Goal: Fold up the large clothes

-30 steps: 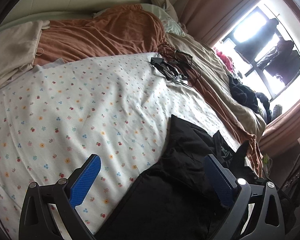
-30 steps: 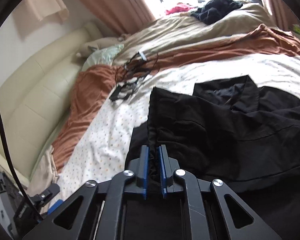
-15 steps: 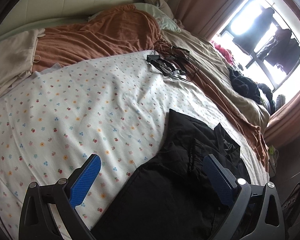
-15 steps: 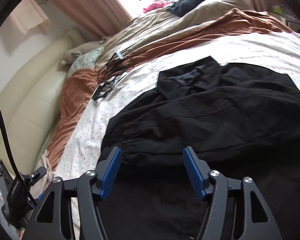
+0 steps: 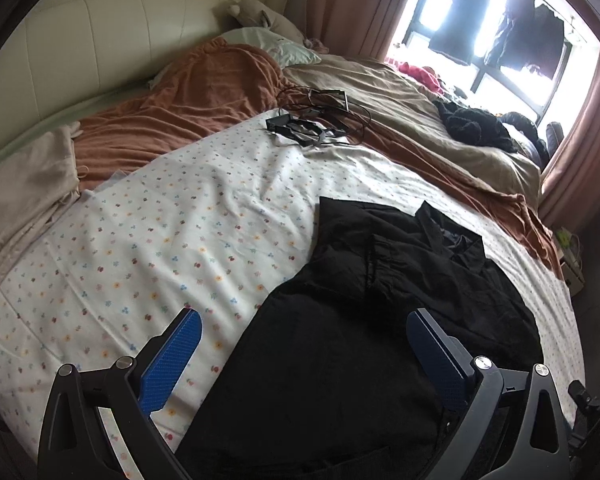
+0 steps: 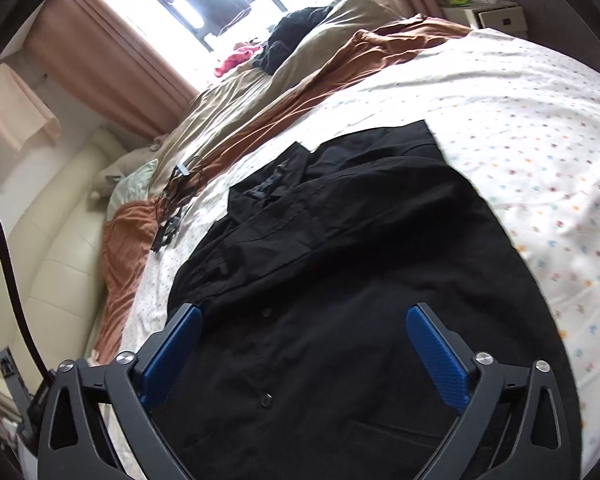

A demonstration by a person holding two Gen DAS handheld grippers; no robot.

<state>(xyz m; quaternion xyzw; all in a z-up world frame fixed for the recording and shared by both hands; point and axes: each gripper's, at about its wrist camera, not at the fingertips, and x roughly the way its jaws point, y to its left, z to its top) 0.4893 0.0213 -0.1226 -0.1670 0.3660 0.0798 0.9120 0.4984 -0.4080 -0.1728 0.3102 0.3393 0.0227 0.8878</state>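
Observation:
A black button shirt (image 5: 380, 320) lies spread on the flower-print sheet (image 5: 160, 240), collar toward the far end, one sleeve folded over its body. In the right wrist view the black shirt (image 6: 340, 280) fills the middle, buttons showing. My left gripper (image 5: 302, 350) is open and empty above the shirt's near left edge. My right gripper (image 6: 302, 346) is open and empty above the shirt's lower front.
A tangle of black cables and a small device (image 5: 312, 124) lies at the sheet's far end. Brown blanket (image 5: 180, 108) and beige bedding (image 5: 400, 112) lie beyond, with dark clothes (image 5: 476, 128) near the window. A cream headboard (image 5: 100, 40) stands at left, a nightstand (image 6: 496, 16) at far right.
My right gripper let go of the black sleeve fold and opened wide, then pulled back and rose. The shirt now lies flatter. My left gripper stayed open and lifted slightly.

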